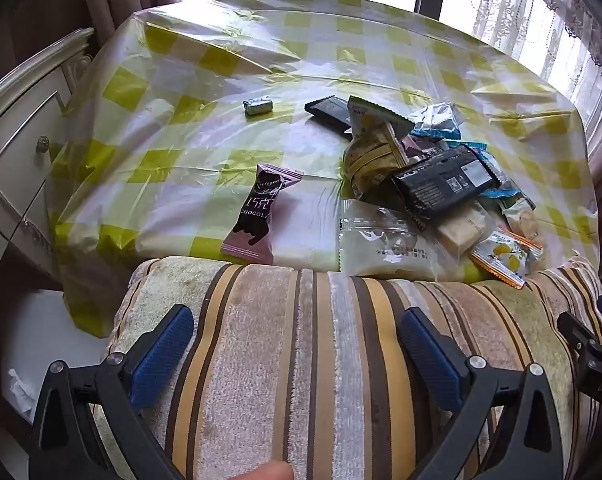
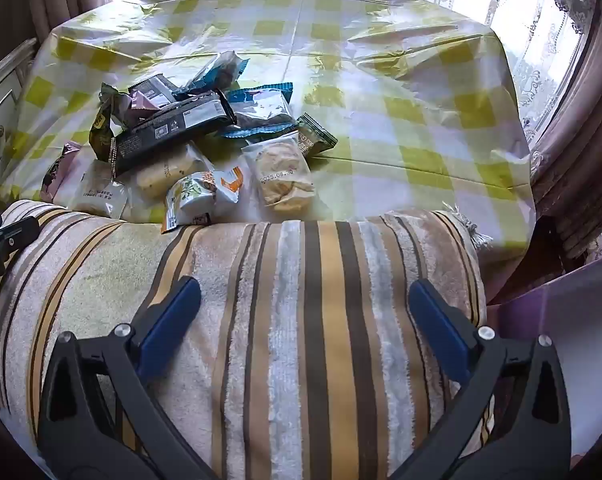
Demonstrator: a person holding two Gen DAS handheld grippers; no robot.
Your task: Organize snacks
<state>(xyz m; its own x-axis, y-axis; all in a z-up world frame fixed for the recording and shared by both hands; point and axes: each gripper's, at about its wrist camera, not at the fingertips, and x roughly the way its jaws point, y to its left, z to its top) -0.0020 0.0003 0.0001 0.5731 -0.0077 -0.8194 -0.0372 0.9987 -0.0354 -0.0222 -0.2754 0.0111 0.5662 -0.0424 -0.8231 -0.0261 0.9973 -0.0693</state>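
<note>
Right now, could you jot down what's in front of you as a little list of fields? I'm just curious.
surface: table under a yellow-checked cloth
main items: pile of snack packets
apart from pile: pink chocolate packet; small foil candy
nearest camera: striped cushion
left gripper: open, holding nothing
right gripper: open, holding nothing
sorting: not yet begun

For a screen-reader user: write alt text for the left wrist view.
A pile of snacks lies on a green-checked tablecloth, with a pink chocolate pack and a small silver candy apart to its left. In front, the open, empty left gripper hangs over a striped cushion.
</note>
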